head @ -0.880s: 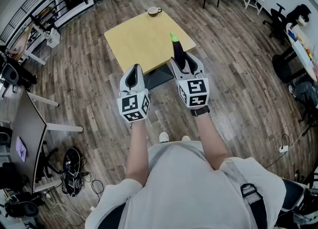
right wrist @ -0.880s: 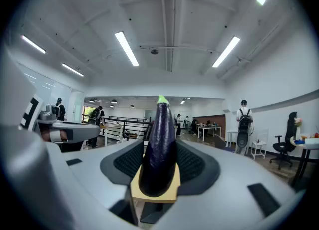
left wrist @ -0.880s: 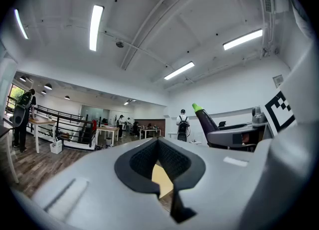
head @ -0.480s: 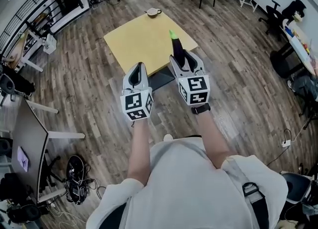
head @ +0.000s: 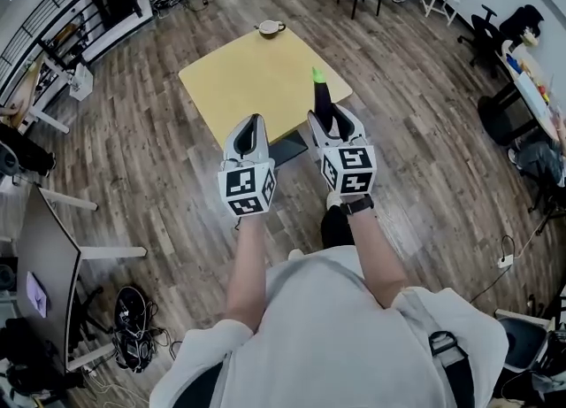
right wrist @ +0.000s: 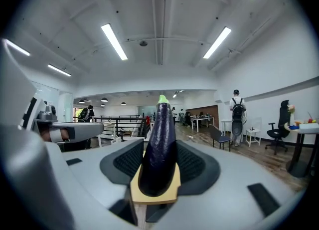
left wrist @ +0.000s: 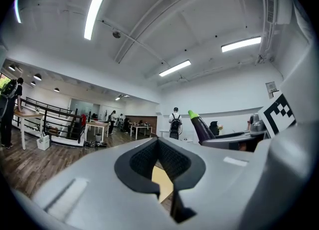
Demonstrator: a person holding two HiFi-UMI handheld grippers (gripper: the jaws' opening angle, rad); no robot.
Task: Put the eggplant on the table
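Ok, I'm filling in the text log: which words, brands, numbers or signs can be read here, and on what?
No text can be read in any view.
Cubes on the left gripper and right gripper: black-and-white square patterns, no letters or digits.
Small white wall panel: any print is too small to read.
The eggplant held in the right gripper: no label.

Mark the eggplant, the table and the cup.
eggplant (right wrist: 158,149): right gripper view, middle of its purple body.
table (head: 252,79): head view, bare yellow top.
cup (head: 270,27): head view, middle of the cup.
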